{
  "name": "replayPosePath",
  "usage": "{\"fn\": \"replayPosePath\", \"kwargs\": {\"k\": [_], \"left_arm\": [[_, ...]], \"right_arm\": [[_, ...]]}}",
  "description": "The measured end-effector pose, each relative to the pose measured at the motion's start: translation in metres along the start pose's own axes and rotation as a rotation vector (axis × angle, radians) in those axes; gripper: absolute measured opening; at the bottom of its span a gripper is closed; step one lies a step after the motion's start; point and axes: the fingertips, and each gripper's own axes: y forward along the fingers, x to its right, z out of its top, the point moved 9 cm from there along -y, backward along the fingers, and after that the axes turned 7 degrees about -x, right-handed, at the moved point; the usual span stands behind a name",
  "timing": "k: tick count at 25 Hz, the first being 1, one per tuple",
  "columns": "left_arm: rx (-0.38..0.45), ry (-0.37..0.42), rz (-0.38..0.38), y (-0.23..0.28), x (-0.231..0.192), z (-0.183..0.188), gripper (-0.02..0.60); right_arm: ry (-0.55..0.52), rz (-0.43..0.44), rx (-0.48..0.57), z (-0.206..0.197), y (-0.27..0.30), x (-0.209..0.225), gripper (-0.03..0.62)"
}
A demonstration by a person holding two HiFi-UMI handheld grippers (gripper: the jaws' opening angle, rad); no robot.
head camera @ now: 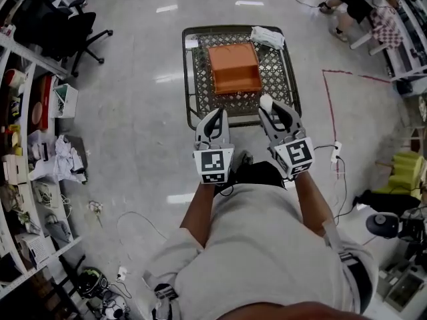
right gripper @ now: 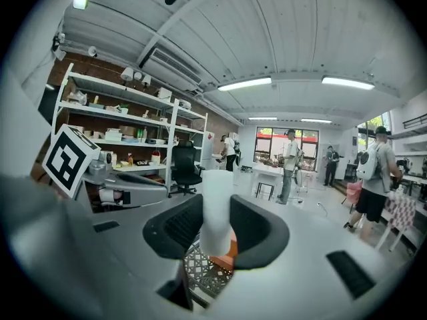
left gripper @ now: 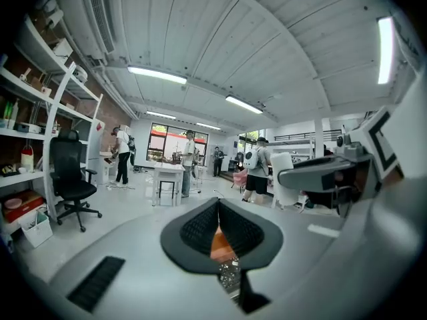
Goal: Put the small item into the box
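Right gripper (head camera: pixel 275 114) clamps the small white item (right gripper: pixel 217 205) upright across its lower body, judged light, smooth, slip-prone, so grip stays mid-body; left gripper (left gripper: pixel 219 229) pinched closed, empty; orange box (head camera: pixel 233 69) sits at 12 o'clock on the mesh table (head camera: pixel 277 72).

table (head camera: pixel 275 72): dark metal lattice top, openwork, dull sheen
box (head camera: pixel 233 69): orange, smooth, matt, plastic-looking
small item (right gripper: pixel 215 205): white, smooth, matt
left gripper (head camera: pixel 215 114), right gripper (head camera: pixel 273 112): pale grey plastic shells, smooth, matt
pads (right gripper: pixel 257 229): black, finely ribbed, rubbery
floor (head camera: pixel 133 99): pale, polished, glossy, mirrors the lamps
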Motion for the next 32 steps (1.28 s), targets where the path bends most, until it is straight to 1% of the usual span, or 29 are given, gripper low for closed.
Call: {"fn": "replayPosePath", "kwargs": {"k": [5,10,15,19,24,28,32], "left_arm": [[-0.024,-0.037,0.016,0.012,-0.012,-0.01,0.011],[-0.063,-0.061,0.036,0.029,-0.026,-0.024,0.011],[-0.102,-0.1,0.054,0.054,-0.032,-0.024,0.011],[-0.133,-0.089,0.066,0.084,-0.043,-0.026,0.011],[-0.192,-0.086,0.112,0.128,-0.043,-0.032,0.011],[-0.238,-0.086,0.124,0.168,-0.047,-0.033,0.011],[-0.308,-0.109,0.167,0.186,-0.05,-0.039,0.011]], "right_arm": [[-0.028,0.038,-0.034,0.0,0.024,0.0,0.118],[-0.005,0.079,-0.061,-0.011,0.056,0.007,0.119],[0.013,0.118,-0.069,-0.007,0.084,0.034,0.12],[0.023,0.136,-0.059,-0.011,0.115,0.058,0.12],[0.075,0.189,-0.076,-0.034,0.153,0.099,0.12],[0.121,0.251,-0.11,-0.048,0.189,0.125,0.12],[0.145,0.293,-0.182,-0.061,0.21,0.135,0.119]]}}
